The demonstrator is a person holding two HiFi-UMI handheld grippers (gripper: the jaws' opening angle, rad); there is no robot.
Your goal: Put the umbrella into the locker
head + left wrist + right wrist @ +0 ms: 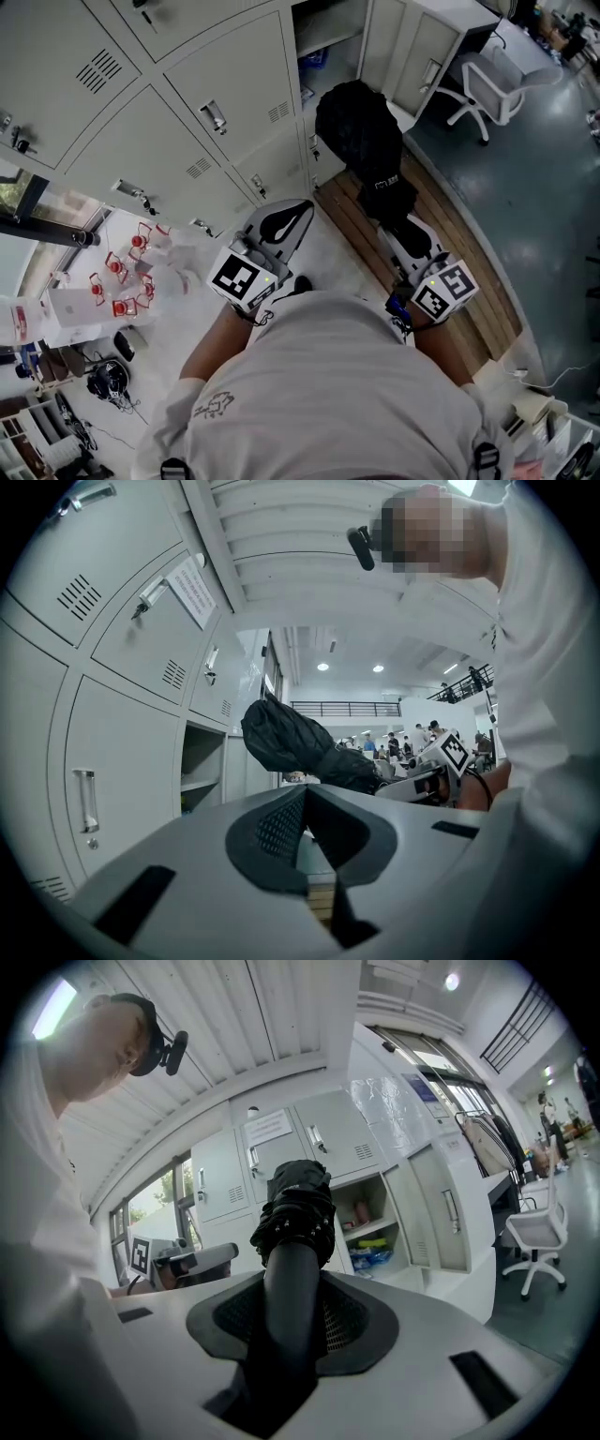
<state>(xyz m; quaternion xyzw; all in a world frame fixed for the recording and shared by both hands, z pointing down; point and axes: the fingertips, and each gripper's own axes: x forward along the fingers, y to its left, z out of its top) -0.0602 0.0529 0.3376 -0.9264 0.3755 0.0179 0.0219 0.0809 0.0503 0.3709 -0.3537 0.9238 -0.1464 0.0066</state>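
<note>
Umbrella: a black folded fabric umbrella [361, 141], strapped shut, is off the ground and lying roughly level. Its bundled canopy end points at the lockers and its handle end points back towards me.
Umbrella, position: it is in front of the locker bank, outside every compartment. In the head view it is over the brown wooden slatted platform [464, 244].
Right gripper: my right gripper [408, 234] is clamped on the umbrella's dark handle shaft. In the right gripper view the shaft fills the gap between the ribbed pads [349, 1321] and runs forward to the canopy.
Left gripper: my left gripper [298, 211] carries nothing. In the left gripper view its dark pads [277, 827] meet at the tips, with wooden slats showing through the slot below them.
Grippers, relation: they are side by side and apart. The left one is clear of the umbrella, which appears to its right in the left gripper view.
Open compartment: a pale grey metal locker compartment [370, 1227] stands open ahead of the umbrella. Coloured packets lie on and under its shelf, and its door [441, 1208] is swung out to the right.
Locker bank: the remaining grey metal lockers [187, 112] are shut, with vent slots and handles.
Surroundings: a white swivel chair [487, 89] stands on the grey floor, well apart to the right.
</note>
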